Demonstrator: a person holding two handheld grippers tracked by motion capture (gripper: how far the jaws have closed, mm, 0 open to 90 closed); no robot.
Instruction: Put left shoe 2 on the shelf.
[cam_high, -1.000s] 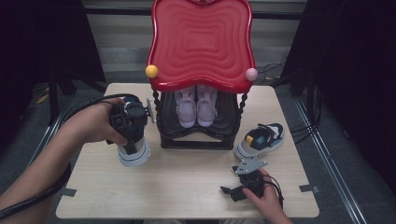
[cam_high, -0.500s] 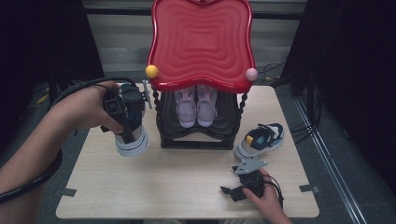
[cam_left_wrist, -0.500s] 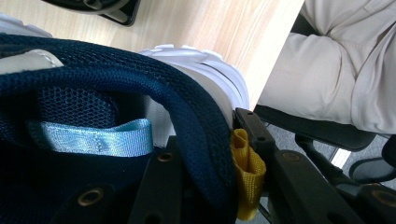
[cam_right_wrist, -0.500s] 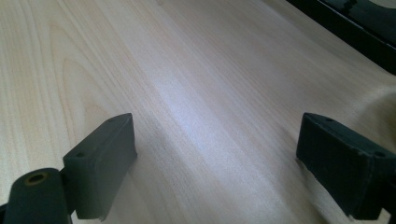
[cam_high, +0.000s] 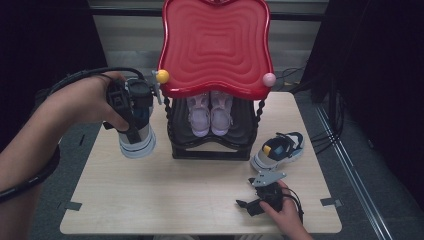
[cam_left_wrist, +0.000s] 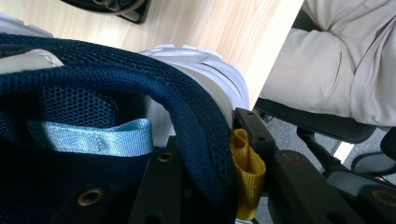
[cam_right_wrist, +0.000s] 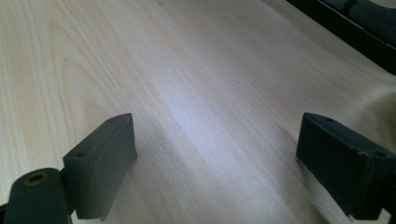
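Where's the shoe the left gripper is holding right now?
In the high view the navy shoe hangs from the left gripper above the table's left side, beside the black rack.

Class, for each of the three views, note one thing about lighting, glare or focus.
High view: dark surroundings, bright table. Left gripper view: the shoe looms close and sharp, its mesh crisp. Right gripper view: soft glare on the wood, blurred black jaws standing apart.

Occlusions and crops

Shoe (cam_high: 136, 140) upper is covered by the left gripper (cam_high: 131, 102) and hand in the high view; in the left gripper view the shoe (cam_left_wrist: 140, 93) is cut off left and bottom. Pink pair (cam_high: 211, 112) toes are hidden under the red tray (cam_high: 216, 45). Right gripper (cam_high: 260, 197) jaws are too small to be read there.
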